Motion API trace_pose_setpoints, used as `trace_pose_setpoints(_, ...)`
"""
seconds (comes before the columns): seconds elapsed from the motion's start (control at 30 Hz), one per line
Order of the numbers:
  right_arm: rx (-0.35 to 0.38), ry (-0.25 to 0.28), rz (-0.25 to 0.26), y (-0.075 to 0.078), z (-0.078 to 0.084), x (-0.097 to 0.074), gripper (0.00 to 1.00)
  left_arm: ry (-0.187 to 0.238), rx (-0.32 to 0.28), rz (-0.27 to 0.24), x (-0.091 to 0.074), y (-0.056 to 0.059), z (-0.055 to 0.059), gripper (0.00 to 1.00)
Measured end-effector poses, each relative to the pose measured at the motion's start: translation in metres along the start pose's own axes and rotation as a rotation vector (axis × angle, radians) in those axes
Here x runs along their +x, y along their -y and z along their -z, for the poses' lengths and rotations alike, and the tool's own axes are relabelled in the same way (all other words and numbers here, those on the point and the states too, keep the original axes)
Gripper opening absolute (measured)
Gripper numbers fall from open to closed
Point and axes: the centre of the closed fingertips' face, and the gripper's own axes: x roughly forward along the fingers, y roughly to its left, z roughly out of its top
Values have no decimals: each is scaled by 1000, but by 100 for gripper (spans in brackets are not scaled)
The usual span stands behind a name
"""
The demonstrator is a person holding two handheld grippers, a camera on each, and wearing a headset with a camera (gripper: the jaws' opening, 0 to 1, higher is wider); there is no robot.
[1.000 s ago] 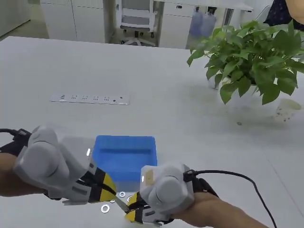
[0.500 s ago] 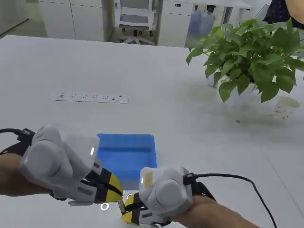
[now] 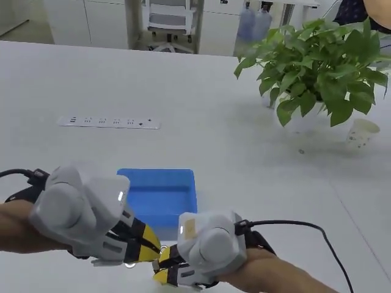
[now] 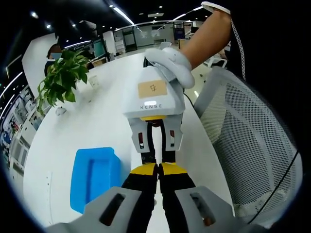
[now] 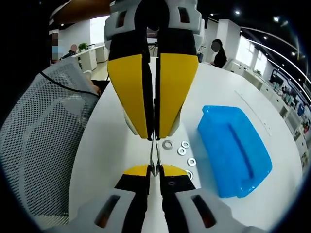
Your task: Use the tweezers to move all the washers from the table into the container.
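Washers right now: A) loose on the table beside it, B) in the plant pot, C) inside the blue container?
A: in the right gripper view the washers lie flat on the white table, just outside the blue container.

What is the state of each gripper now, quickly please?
Left gripper: shut on the tweezers.
Right gripper: shut on the same tweezers.

washers [image 5: 168, 144]: shiny metal | tweezers [image 5: 154, 148]: bare metal | container [image 5: 236, 150]: smooth plastic (slight gloss) | table [image 3: 201, 122]: smooth, matt
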Motion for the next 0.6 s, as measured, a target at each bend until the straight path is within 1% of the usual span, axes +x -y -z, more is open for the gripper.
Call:
trace_pose_setpoints(0.37,-4,2,20,6,-1,-5,11,0,22,3,0,-3,-4,6)
trace_pose_setpoints(0.6,0,-1,35,11,3,-8,11,-4,33,6,2,-8,-5,6)
